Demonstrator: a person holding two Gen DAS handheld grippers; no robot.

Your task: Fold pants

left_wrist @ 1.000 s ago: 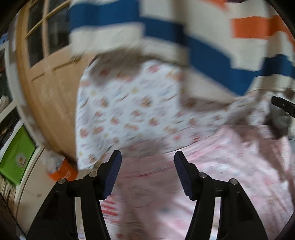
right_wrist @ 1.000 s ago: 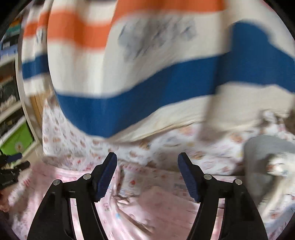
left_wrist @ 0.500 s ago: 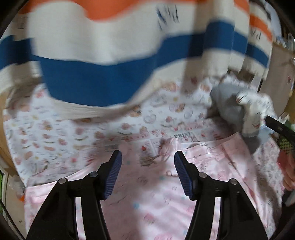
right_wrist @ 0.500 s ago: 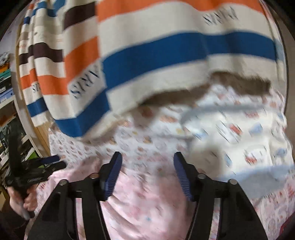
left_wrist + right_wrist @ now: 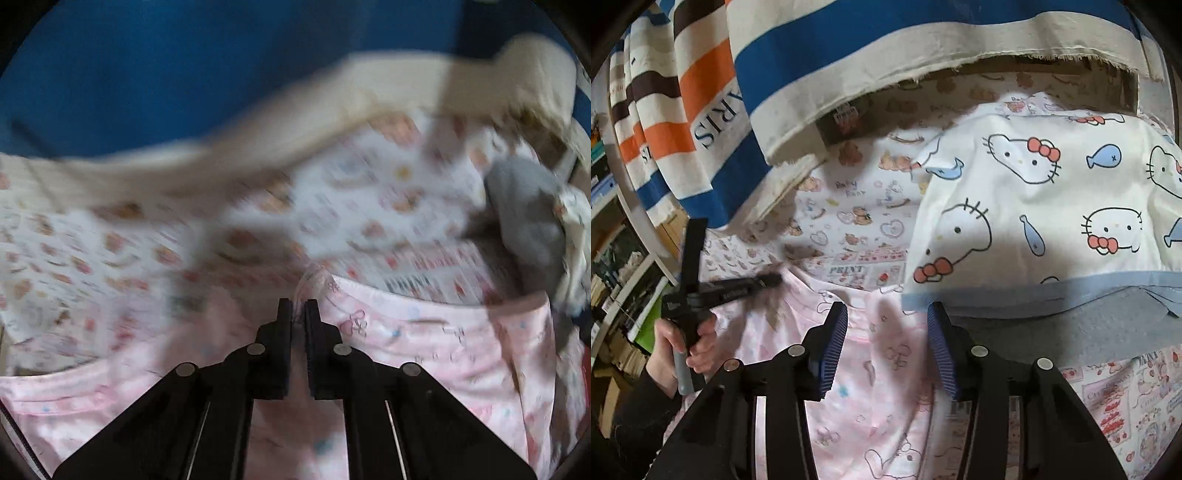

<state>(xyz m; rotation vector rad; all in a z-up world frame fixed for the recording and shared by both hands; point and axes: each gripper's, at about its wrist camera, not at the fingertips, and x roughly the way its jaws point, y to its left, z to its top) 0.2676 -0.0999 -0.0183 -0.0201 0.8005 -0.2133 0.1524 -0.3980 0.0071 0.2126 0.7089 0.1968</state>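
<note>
Pink printed pants [image 5: 424, 343] lie spread on a bed with a cartoon-print sheet [image 5: 369, 206]. My left gripper [image 5: 299, 314] is shut on a raised fold of the pants at their far edge. In the right wrist view the pants [image 5: 879, 376] lie under my right gripper [image 5: 886, 347], which is open and empty just above the cloth near the pants' right edge. The left gripper [image 5: 764, 282] shows at the left of that view, held by a hand, its tip on the pants' far edge.
A blue, orange and cream striped cloth [image 5: 820, 74] hangs over the far side of the bed. A Hello Kitty print cloth [image 5: 1052, 206] with a grey underside lies at the right. Shelves [image 5: 613, 280] stand at the left.
My left gripper has shut on the pants' far edge; it was open before. My right gripper has come lower and closer to the pants, its jaws narrower but still open.
</note>
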